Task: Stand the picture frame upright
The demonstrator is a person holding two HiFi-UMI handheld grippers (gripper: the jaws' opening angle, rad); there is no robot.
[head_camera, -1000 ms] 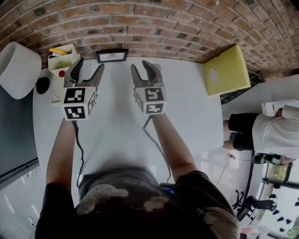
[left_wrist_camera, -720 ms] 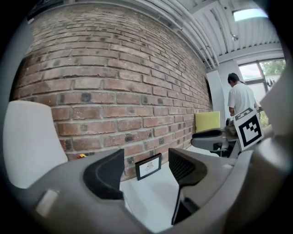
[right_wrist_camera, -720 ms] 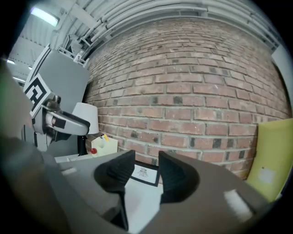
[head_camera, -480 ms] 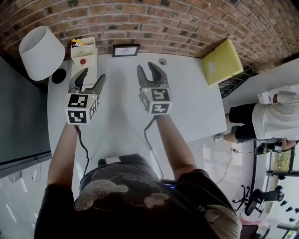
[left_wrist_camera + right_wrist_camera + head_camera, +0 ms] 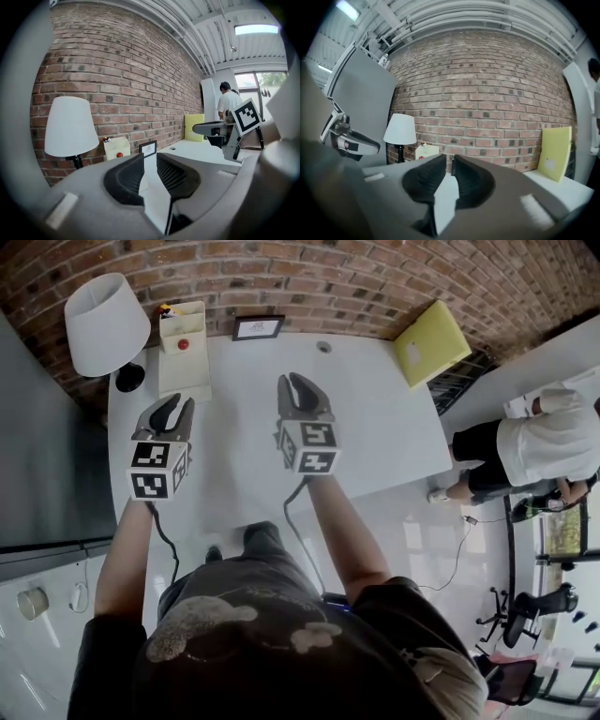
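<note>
**While both grippers close on nothing, the frame stands far off**

Where the smooth white table [image 5: 375,427] meets the rough brick wall [image 5: 328,277], the small, black-edged, rectangular picture frame [image 5: 258,328] stands upright at the far edge. It is well ahead of both grippers. The left gripper [image 5: 176,405] and the right gripper [image 5: 297,382], each with dark ribbed inner faces, are closing to a narrow gap with nothing between the jaws.

The red brick wall [image 5: 356,282] is seen as rough and matt. The white flat table top [image 5: 375,427] is finished smooth and faintly glossy. The white conical lampshade [image 5: 106,322] is seen as matt.
</note>
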